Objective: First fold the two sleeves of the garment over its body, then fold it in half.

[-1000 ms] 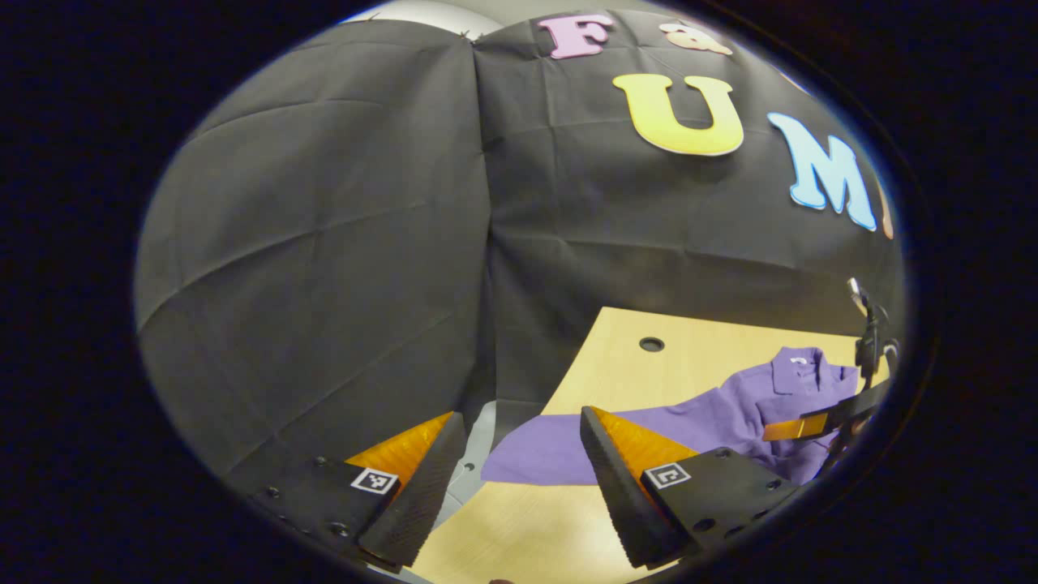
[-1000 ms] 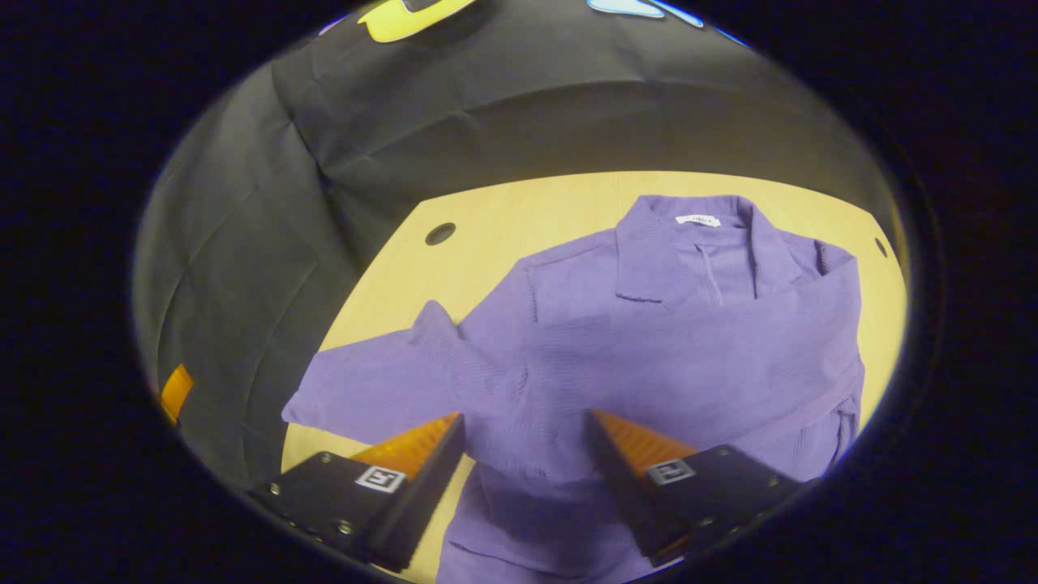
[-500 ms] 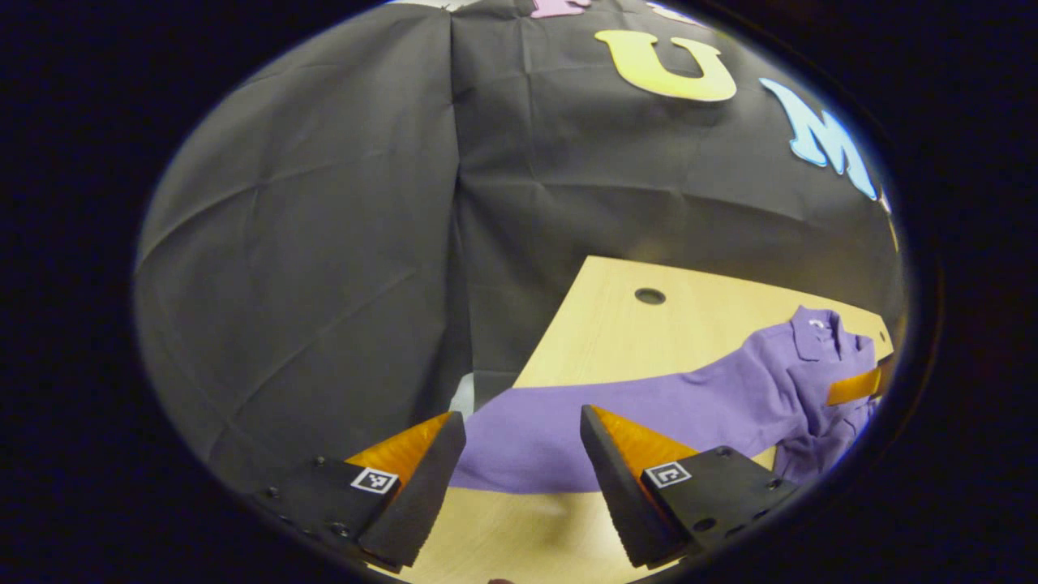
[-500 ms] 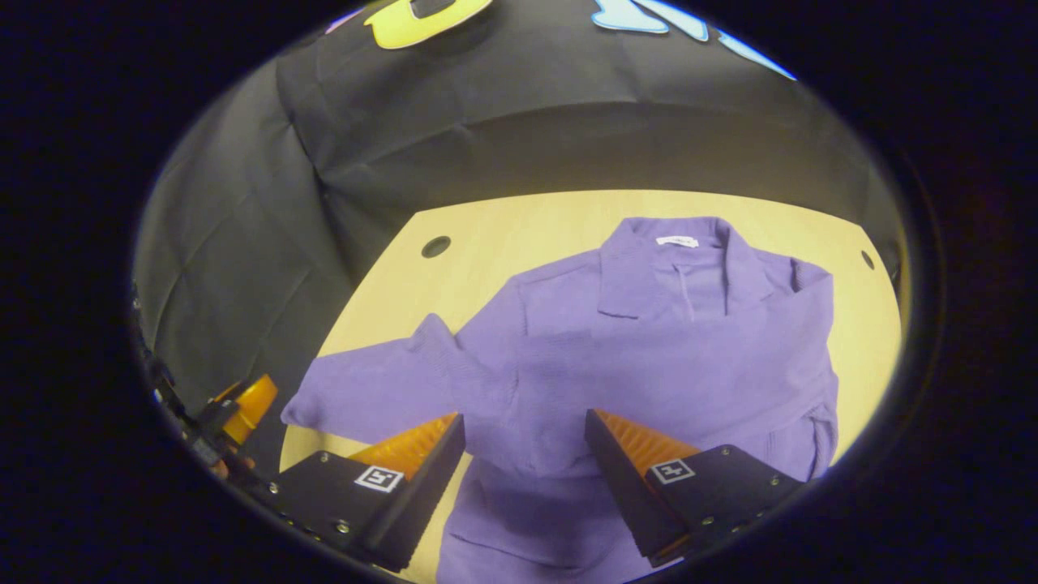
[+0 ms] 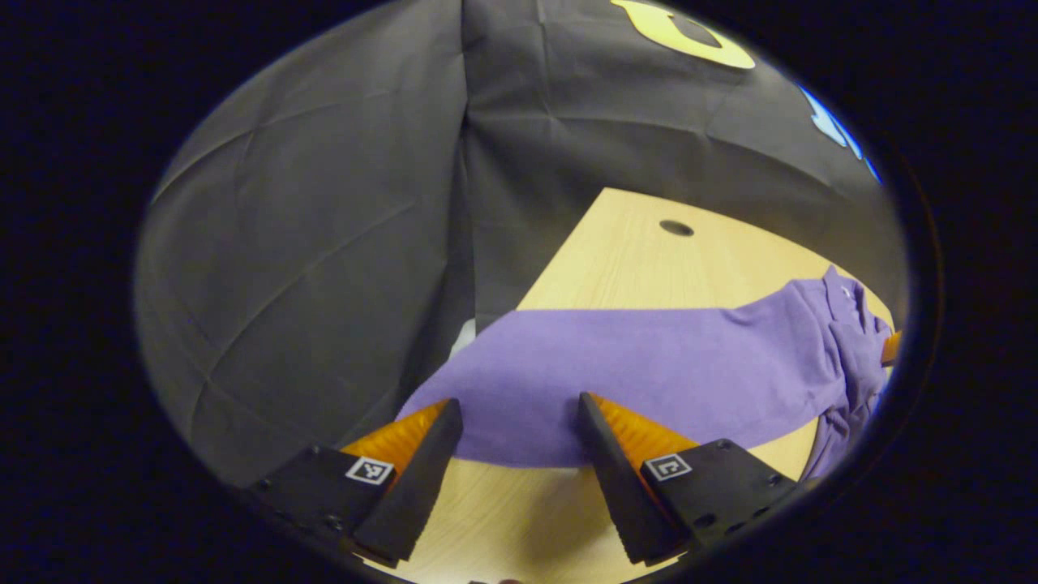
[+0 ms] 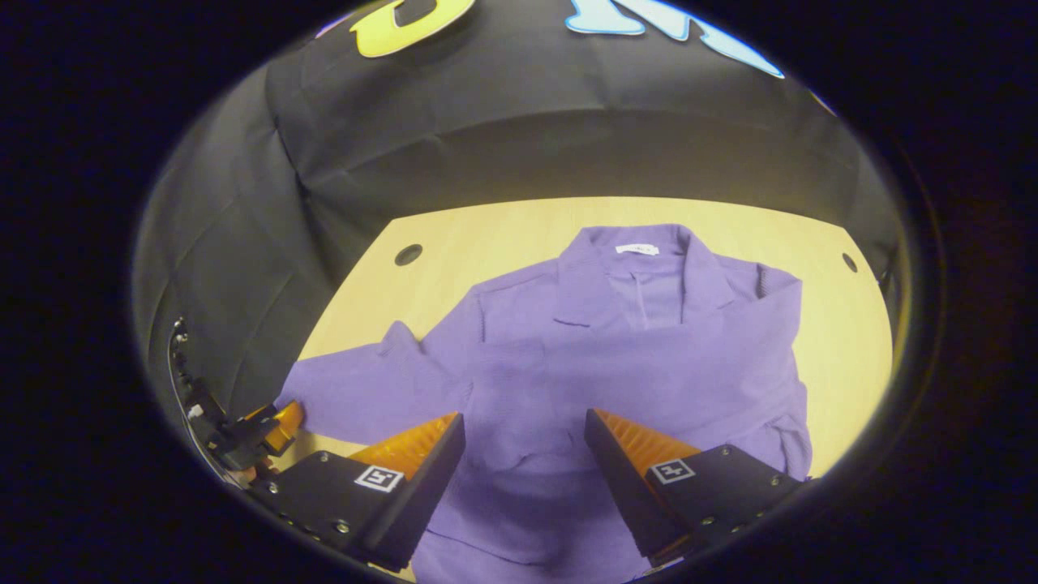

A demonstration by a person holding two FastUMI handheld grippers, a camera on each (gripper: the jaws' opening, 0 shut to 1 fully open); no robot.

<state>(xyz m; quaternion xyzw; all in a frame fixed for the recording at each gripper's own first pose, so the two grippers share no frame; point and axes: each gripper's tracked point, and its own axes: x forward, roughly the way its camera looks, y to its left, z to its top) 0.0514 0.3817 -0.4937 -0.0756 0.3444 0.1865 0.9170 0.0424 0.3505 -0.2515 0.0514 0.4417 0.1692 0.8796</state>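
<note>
Lying flat on the pale wooden desk (image 6: 843, 341), the purple garment (image 6: 616, 357) had its collar toward the top of the right gripper view and its body spread across the centre of that frame. One sleeve looked already laid across the chest, though the folds made that hard to be sure of. The other sleeve (image 5: 632, 373) stretched out sideways, its long axis running across the left gripper view from the right edge to the lower centre, with the cuff end reaching the desk's edge.

The left gripper (image 5: 515, 422) hung just in front of that cuff, fingers spread apart and holding nothing, the cloth lying straight ahead between them. In the right gripper view it showed at the lower left, right beside the cuff (image 6: 268, 430). The right gripper (image 6: 523, 438) hovered over the garment's lower body, its fingers also spread and empty.

To my eye the left gripper was plainly the nearer one to the outstretched sleeve, and the coming move would be to pinch the cuff and carry it along the sleeve's length over the body. No containers stood on the desk.
</note>
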